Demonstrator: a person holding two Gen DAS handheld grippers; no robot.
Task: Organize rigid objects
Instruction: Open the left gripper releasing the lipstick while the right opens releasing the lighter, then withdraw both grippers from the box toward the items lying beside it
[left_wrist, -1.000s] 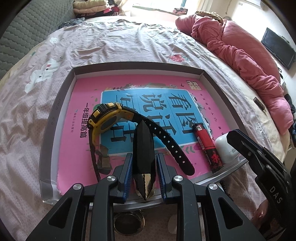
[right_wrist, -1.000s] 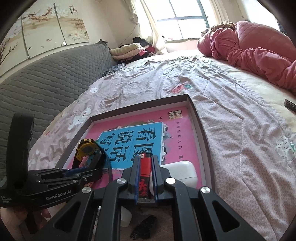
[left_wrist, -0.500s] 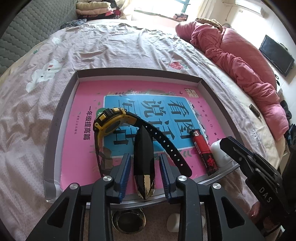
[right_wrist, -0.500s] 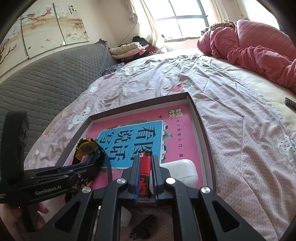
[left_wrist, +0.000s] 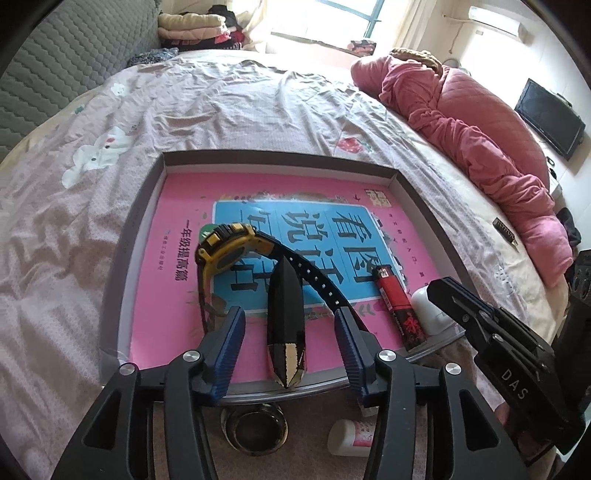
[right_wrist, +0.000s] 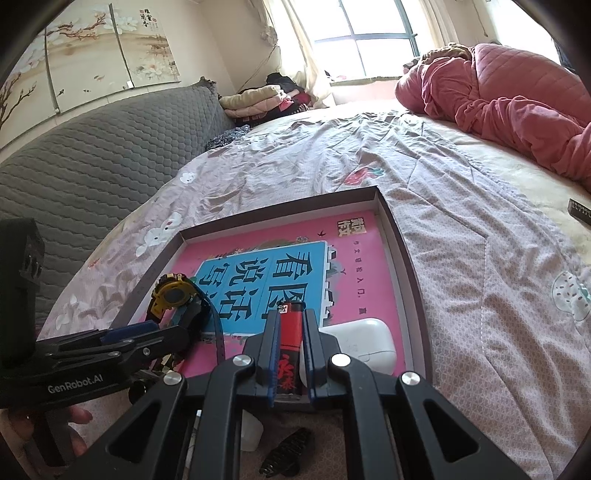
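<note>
On the bed (left_wrist: 258, 110), our tray (left_wrist: 122, 280) holds a pink book (left_wrist: 166, 302); our left fingers (left_wrist: 288, 317) have just been spreading off the black clip (left_wrist: 286, 314), the right ones (right_wrist: 290, 343) pinch the lighter (right_wrist: 289, 350).

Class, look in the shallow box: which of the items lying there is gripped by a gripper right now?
The red lighter, clamped in the right gripper. The black clip lies free between open pads; watch and white case lie untouched.

Left tongs (left_wrist: 288, 328) just opening, black case (left_wrist: 285, 314) released.
</note>
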